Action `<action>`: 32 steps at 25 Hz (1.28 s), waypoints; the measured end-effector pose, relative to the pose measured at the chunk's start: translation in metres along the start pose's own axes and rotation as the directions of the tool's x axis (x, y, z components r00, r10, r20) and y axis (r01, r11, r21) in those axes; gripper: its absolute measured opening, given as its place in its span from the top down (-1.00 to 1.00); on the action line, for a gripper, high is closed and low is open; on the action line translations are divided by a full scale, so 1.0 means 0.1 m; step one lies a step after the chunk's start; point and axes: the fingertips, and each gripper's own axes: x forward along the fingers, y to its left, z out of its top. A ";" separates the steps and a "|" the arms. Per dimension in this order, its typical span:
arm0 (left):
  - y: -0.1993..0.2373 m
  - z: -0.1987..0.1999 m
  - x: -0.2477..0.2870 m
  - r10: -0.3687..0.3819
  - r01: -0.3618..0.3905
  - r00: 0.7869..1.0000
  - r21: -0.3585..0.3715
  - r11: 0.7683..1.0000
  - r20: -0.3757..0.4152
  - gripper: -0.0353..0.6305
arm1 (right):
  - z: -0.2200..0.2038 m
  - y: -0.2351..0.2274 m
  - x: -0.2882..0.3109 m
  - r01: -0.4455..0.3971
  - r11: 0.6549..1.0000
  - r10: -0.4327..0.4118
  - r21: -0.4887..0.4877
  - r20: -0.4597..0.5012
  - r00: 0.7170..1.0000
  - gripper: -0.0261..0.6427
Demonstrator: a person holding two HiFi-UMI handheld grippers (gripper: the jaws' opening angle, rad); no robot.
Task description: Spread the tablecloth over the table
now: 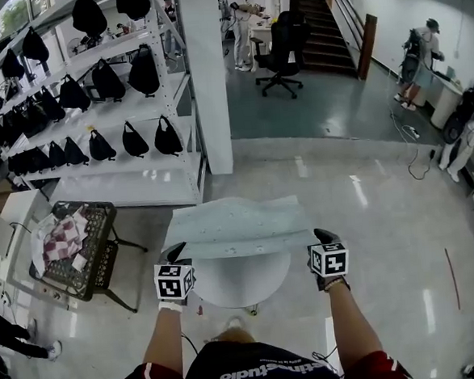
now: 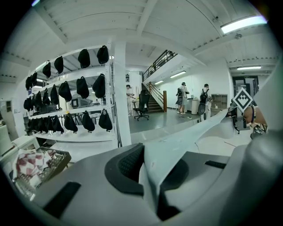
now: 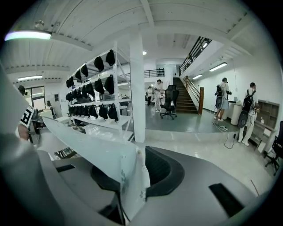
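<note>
A pale blue-green tablecloth (image 1: 239,225) hangs stretched between my two grippers above a small round white table (image 1: 228,286), whose top shows under the cloth's near edge. My left gripper (image 1: 177,255) holds the near left corner; in the left gripper view its jaws (image 2: 152,170) are shut on the cloth (image 2: 185,141), which runs off to the right. My right gripper (image 1: 321,237) is at the near right corner. In the right gripper view its jaws (image 3: 132,176) stand apart, with the folded cloth corner (image 3: 130,174) hanging loosely between them.
A black wire basket (image 1: 93,272) holding a checked cloth stands on the floor at the left. Behind it are white shelves (image 1: 130,164) with several black bags and a white pillar (image 1: 205,73). An office chair (image 1: 280,56) and people stand far back.
</note>
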 end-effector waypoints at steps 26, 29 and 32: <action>0.09 -0.69 -0.28 0.011 -0.009 0.990 0.015 1.000 -0.143 0.76 | -0.83 0.45 -0.05 -0.091 0.994 0.080 -0.053 -0.169 0.982 0.84; 0.10 -0.78 -0.33 -0.007 0.003 0.987 -0.031 1.000 -0.158 0.64 | -0.88 0.47 -0.05 -0.092 0.995 0.086 -0.029 -0.177 0.980 0.84; 0.07 -0.86 -0.43 -0.021 0.019 0.983 -0.011 1.000 -0.183 0.46 | -0.89 0.48 -0.08 -0.100 0.995 0.098 -0.006 -0.177 0.979 0.84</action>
